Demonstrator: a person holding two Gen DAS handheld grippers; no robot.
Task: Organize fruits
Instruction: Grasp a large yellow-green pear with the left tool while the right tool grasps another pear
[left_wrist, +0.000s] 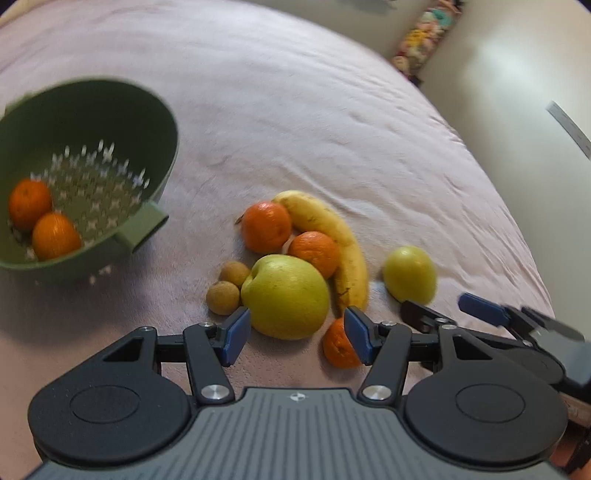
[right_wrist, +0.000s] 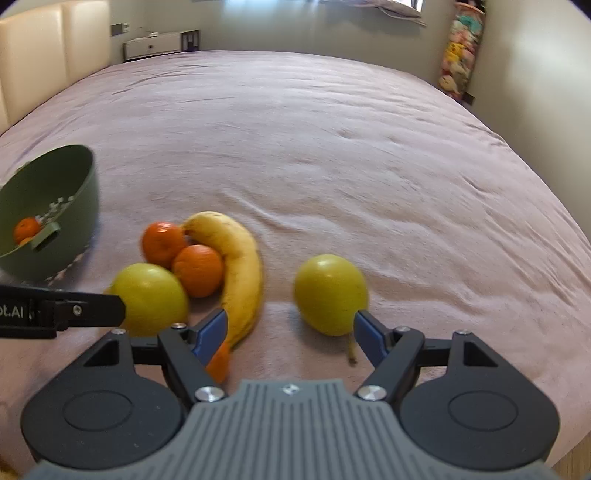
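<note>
Pink bedspread (right_wrist: 332, 129), cream headboard (right_wrist: 44, 44), pale walls (right_wrist: 535, 55), plush-toy rack (right_wrist: 460, 51) in corner.

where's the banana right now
The banana lies on the pink bedspread mid-frame in both views, curving around two oranges, with the big green apple on its left and the smaller apple alone on its right.

A: Item, right gripper (right_wrist: 291, 332): jaws apart, nothing pressed. A lone green apple (right_wrist: 330, 293) lies just beyond its right pad.

B: To the left?

A: Banana (right_wrist: 238, 269), two oranges (right_wrist: 162, 240) (right_wrist: 198, 270), second green apple (right_wrist: 149, 297), touching in a cluster. Green colander (right_wrist: 79, 206), far left, holds possibly two oranges; blurred.
</note>
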